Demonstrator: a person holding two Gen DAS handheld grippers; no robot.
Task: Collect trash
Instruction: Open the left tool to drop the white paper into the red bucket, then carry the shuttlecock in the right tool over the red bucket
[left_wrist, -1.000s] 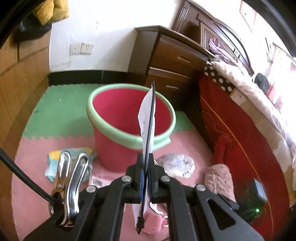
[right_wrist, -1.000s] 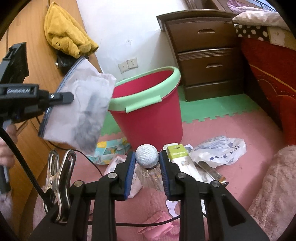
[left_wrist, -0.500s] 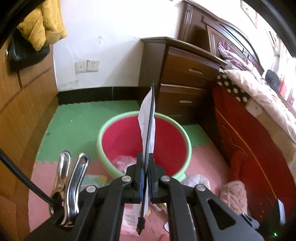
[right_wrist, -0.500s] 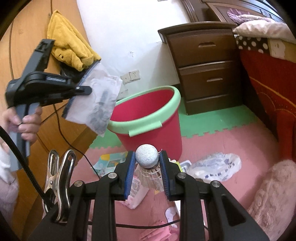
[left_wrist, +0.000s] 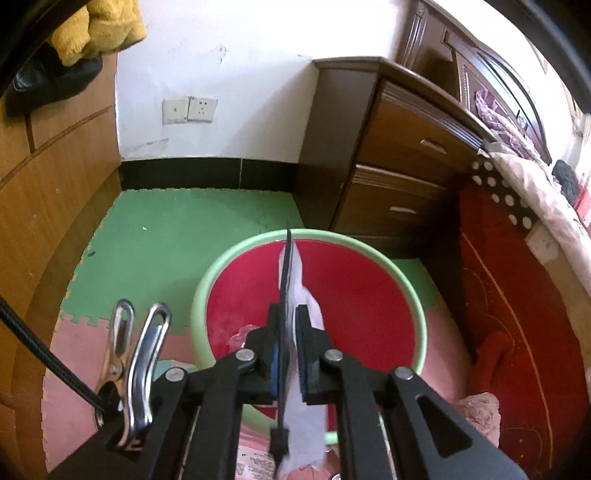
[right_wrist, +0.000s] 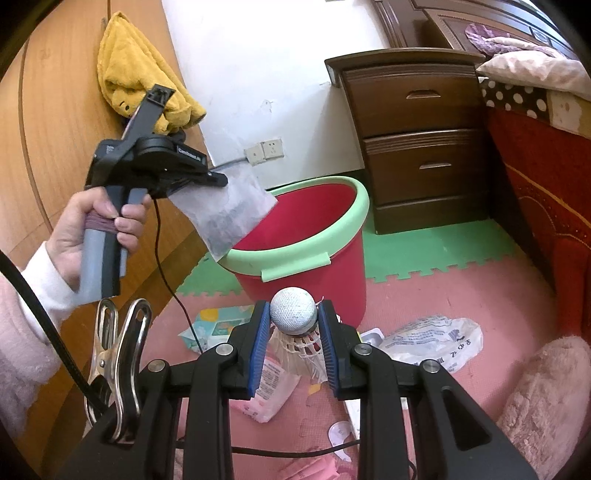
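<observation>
Landmark: red bucket with green rim, on the foam mat.

A flat zip bag is pinched edge-on between the nearly closed fingers of the left gripper; it is held over the bucket's open mouth, above the rim.

A shuttlecock is clamped between the blue pads of the right gripper, cork tip forward, in front of the bucket.

A crumpled plastic wrapper lies on the mat right of the bucket, apart from it.
</observation>
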